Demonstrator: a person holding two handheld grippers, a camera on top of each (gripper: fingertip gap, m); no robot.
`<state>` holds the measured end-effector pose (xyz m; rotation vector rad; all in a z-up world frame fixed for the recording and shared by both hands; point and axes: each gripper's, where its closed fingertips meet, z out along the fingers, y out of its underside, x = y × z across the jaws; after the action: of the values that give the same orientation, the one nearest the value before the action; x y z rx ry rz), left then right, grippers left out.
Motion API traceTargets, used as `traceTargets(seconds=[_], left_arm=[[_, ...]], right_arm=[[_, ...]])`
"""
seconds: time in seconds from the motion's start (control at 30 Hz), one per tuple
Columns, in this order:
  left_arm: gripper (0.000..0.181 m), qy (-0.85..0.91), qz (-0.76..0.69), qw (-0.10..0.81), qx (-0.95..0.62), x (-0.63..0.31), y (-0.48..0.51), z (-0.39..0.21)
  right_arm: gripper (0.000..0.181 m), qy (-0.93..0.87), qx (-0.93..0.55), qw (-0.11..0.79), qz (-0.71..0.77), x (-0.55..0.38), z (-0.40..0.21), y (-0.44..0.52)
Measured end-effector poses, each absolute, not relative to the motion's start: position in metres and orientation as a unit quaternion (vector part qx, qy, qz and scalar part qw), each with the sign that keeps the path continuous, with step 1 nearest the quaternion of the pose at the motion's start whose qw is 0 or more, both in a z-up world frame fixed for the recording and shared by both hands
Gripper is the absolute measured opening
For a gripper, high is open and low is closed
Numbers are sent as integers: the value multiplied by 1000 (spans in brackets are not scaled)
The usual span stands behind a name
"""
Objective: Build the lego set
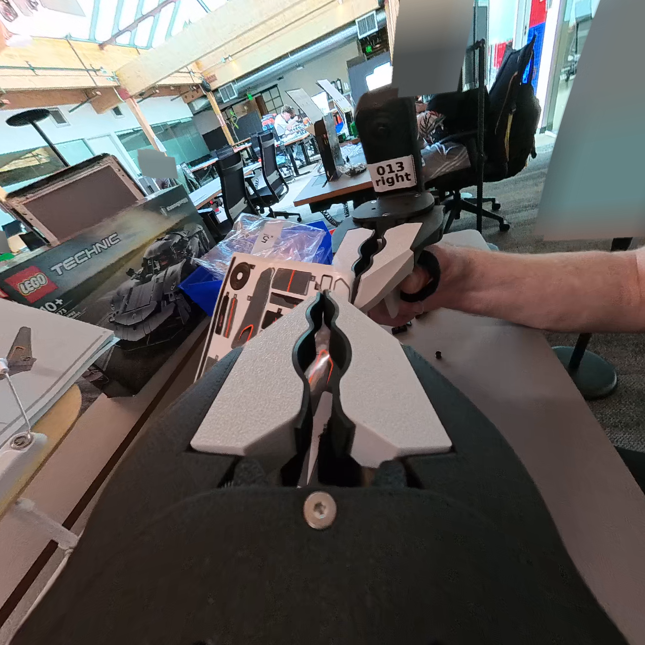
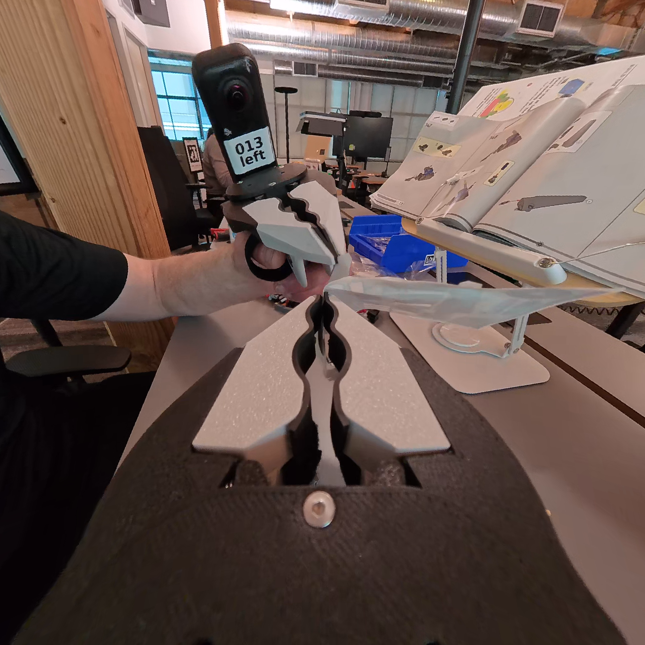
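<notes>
The sticker sheet, white with black and orange-edged decals, was taken as the reference for all positions and was found held up above the grey table, clear of its surface. The left gripper was found closed on the sheet's near edge, with the sheet running down between its grey fingers toward the body. The right gripper was seen clamped on the sheet's right edge, just beside the left gripper's tips, and was gripped by a bare hand. In the right wrist view the sheet was seen from its plain white back, pinched at the tips of the right gripper and spread out to the right. The left gripper was recorded there just above the sheet's pinched corner, shut on it, in a hand below a black sleeve. Beyond the sheet, a clear plastic bag was noted lying over blue bins. To the left of the sheet, the dark Lego set box was noted on the table. An open instruction booklet on a white stand was observed behind and above the sheet in the right wrist view.
</notes>
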<state>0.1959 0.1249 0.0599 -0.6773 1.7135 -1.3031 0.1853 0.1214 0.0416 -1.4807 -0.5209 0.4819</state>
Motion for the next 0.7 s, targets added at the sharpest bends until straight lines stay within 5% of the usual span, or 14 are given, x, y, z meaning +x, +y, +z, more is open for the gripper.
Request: traceTargets(seconds=[0.7], left_arm=[[0, 581, -596, 447, -327, 192, 175, 96]], right_arm=[[0, -179, -648, 700, 240, 207, 48, 125]])
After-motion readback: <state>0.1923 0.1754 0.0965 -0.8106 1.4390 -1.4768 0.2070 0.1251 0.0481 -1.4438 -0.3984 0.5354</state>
